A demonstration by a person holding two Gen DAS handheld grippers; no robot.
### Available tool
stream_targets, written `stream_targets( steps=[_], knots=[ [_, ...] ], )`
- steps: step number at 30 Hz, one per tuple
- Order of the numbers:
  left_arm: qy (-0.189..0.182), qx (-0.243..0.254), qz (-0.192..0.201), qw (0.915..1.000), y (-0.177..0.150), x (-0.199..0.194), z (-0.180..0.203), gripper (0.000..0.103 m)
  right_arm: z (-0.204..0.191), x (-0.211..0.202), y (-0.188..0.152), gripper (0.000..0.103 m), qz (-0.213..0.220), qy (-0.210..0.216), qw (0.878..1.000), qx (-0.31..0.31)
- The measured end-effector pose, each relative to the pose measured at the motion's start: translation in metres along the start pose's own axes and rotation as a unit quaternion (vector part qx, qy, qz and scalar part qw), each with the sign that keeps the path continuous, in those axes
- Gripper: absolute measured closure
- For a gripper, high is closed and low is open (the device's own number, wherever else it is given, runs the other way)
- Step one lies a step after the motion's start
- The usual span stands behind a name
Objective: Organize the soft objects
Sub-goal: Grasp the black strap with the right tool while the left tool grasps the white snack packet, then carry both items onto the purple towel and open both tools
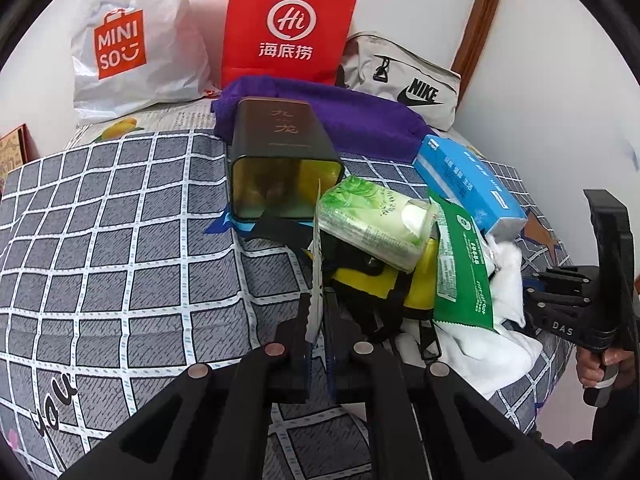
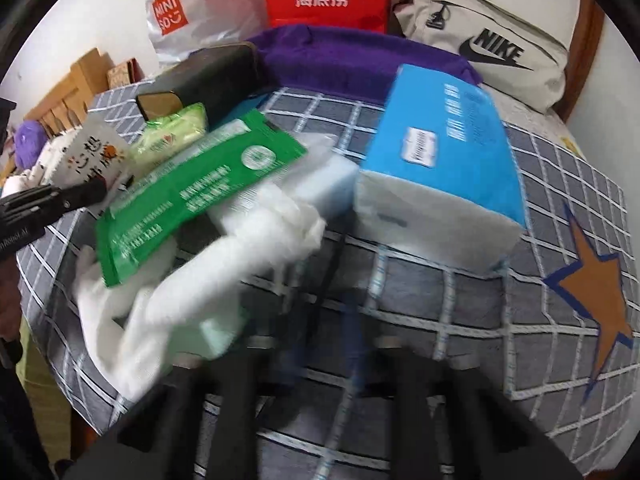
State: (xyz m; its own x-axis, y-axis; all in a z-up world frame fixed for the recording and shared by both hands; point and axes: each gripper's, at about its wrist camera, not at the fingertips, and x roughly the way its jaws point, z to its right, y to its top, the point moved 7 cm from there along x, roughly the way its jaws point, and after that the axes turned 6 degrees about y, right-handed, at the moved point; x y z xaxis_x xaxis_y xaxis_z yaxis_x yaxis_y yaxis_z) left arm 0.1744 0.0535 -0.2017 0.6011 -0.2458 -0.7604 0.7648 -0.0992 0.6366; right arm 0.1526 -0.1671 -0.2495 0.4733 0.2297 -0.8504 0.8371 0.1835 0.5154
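On a bed, over a grey checked sheet [image 1: 120,220], a heap of soft goods and packets. Left tool [image 1: 317,304] clamped tight on a thin white packet [image 1: 316,264], seen edge-on from the left wrist and upright between the jaws; printed face visible from the right wrist. Right tool [image 1: 530,294] at the right edge of the heap, gripped by a hand [image 1: 600,364], tips at the white cloth [image 1: 508,280]; jaws together, blurred in its own view, so impossible to tell whether anything is pinched.

Just ahead of the left tool, a green tissue pack [image 1: 372,224] lying tilted atop a yellow thing [image 1: 420,280] with black straps. Leaning on that to the right, a green sachet [image 1: 460,272], its lower end over the white cloth. Beyond the sachet, a blue tissue pack [image 1: 468,184], one end touching the cloth. Behind the green pack, a dark tin [image 1: 280,160] on its side, open mouth toward the left tool. Behind the tin, a purple towel [image 1: 340,116] stretched across the bed.

Against the wall at the back, left to right: a white bag [image 1: 132,40], a red bag [image 1: 288,24], a beige pouch [image 1: 400,76].
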Motion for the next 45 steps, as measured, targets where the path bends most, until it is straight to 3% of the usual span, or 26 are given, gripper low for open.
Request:
stream_targets(
  steps=[5,11,23,35,45],
  knots=[
    [0.003,0.001,0.002,1.0000,0.002,-0.002,0.001,0.097,0.000,-0.001,-0.001,0.096,0.004,-0.001,1.000,-0.011],
    [0.002,0.002,0.010,0.9999,0.008,-0.011,0.005,0.097,0.001,-0.020,-0.005,0.100,0.011,0.033,0.999,-0.003],
    [0.012,-0.009,0.024,0.9996,0.025,-0.032,0.012,0.097,0.011,-0.075,0.009,0.100,0.069,0.016,0.997,-0.003],
    [0.018,-0.017,0.034,0.9991,0.057,-0.045,0.016,0.097,0.023,-0.079,0.041,0.100,0.077,0.034,0.996,0.004],
    [0.033,-0.018,0.035,0.9987,0.107,-0.032,0.011,0.097,0.041,-0.080,0.104,0.100,0.096,0.030,0.995,-0.011]
  ],
)
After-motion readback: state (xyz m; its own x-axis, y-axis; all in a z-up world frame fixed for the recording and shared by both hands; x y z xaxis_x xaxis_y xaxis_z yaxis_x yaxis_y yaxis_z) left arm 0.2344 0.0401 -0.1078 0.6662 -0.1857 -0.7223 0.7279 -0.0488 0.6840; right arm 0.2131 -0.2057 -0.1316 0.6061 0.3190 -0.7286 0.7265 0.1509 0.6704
